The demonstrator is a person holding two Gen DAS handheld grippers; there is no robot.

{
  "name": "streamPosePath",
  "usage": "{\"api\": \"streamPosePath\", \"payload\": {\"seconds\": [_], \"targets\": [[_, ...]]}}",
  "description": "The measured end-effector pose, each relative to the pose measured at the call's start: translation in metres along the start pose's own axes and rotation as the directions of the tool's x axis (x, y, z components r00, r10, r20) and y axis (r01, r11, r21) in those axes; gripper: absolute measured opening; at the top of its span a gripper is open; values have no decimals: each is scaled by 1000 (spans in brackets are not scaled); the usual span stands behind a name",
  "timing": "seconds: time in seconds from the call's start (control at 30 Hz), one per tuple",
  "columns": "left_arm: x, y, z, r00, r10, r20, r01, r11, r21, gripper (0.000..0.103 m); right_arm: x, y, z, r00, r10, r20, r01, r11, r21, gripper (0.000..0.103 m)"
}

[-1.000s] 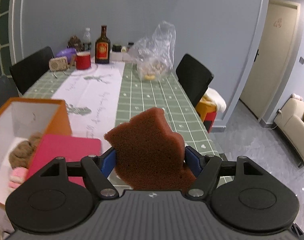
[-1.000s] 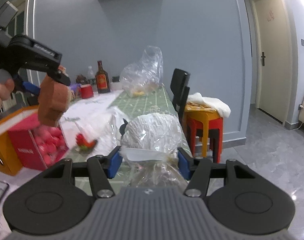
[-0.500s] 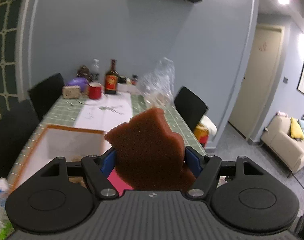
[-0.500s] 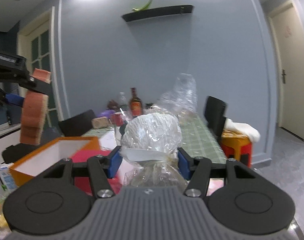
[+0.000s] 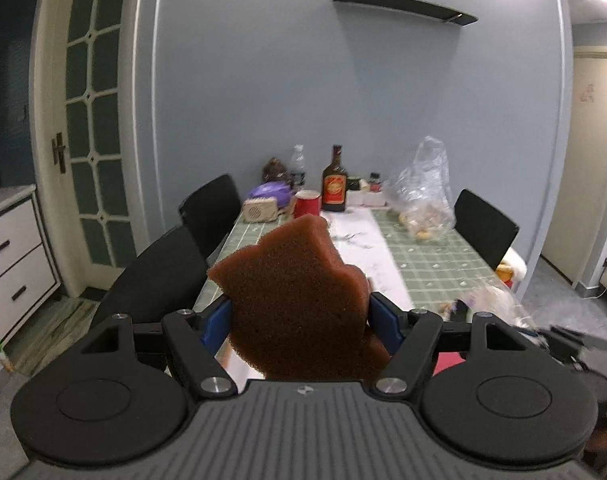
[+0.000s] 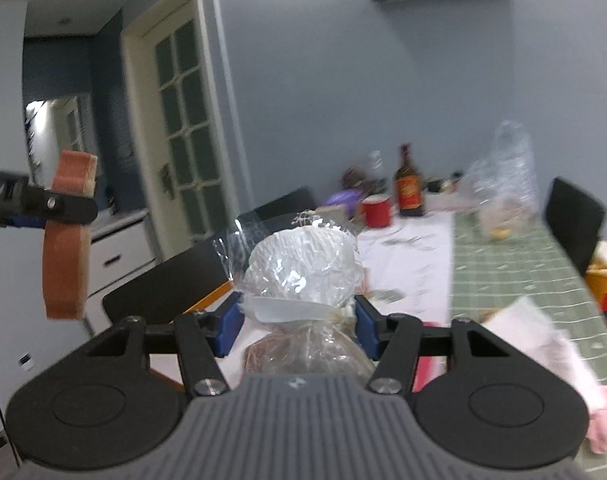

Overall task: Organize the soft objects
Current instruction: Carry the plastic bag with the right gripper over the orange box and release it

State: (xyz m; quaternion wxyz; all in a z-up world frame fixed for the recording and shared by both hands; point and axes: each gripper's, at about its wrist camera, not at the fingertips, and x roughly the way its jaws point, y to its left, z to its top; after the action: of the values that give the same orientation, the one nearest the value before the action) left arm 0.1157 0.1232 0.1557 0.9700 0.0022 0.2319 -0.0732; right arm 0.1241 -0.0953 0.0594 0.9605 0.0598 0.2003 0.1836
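Observation:
My left gripper (image 5: 299,318) is shut on a brown sponge (image 5: 295,300), held upright between its blue pads, high over the near end of the table (image 5: 435,264). The right wrist view shows the same brown sponge (image 6: 65,240) edge-on at the left, in the left gripper's fingers (image 6: 63,205). My right gripper (image 6: 299,322) is shut on a clear-wrapped bundle (image 6: 303,268) with a white top and a brown base showing under the wrap. The right gripper's fingers (image 5: 575,344) appear blurred at the right edge of the left wrist view.
On the green checked table stand a brown bottle (image 5: 334,186), a red cup (image 5: 306,204), a clear plastic bag (image 5: 425,196) and a small speaker (image 5: 258,210). Black chairs (image 5: 159,272) flank both sides. A strip of orange box edge (image 6: 211,298) shows below the right gripper.
Both grippers have risen and swung left with their loads. The orange box and pink lid dropped out of the left wrist view; a door and cabinet came into sight.

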Motion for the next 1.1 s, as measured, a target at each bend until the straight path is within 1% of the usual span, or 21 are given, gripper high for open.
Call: {"api": "streamPosePath", "payload": {"seconds": [0.17, 0.27, 0.4, 0.57, 0.67, 0.77, 0.83, 0.9, 1.1], "targets": [[17, 32, -12, 999, -2, -42, 1, 1000, -17, 83, 57, 25, 2, 993, 10, -115, -13, 999, -29, 58], [20, 51, -16, 999, 3, -50, -4, 1000, -29, 83, 86, 28, 0, 981, 10, -193, -19, 999, -48, 58], [24, 67, -20, 998, 18, -57, -20, 999, -38, 83, 117, 37, -8, 964, -17, -265, -11, 994, -105, 58], [24, 85, -28, 998, 7, -67, -12, 998, -67, 83, 134, 54, -15, 950, -39, -309, -29, 977, -213, 58], [28, 89, -29, 997, 2, -76, -8, 997, -79, 83, 143, 62, -18, 938, -40, -345, -50, 968, -246, 58], [28, 92, -30, 997, -1, -83, -7, 996, -85, 83, 153, 65, -23, 924, -64, -378, -46, 960, -276, 58], [27, 93, -31, 996, 1, -84, -8, 997, -82, 83, 158, 66, -27, 914, -66, -401, -52, 959, -278, 58], [27, 92, -32, 996, 4, -87, -11, 997, -72, 83, 166, 63, -28, 910, -53, -412, -62, 964, -259, 58], [31, 86, -31, 994, -11, -105, 3, 997, -75, 83, 187, 70, -19, 906, 33, -422, -97, 987, -131, 58]]}}
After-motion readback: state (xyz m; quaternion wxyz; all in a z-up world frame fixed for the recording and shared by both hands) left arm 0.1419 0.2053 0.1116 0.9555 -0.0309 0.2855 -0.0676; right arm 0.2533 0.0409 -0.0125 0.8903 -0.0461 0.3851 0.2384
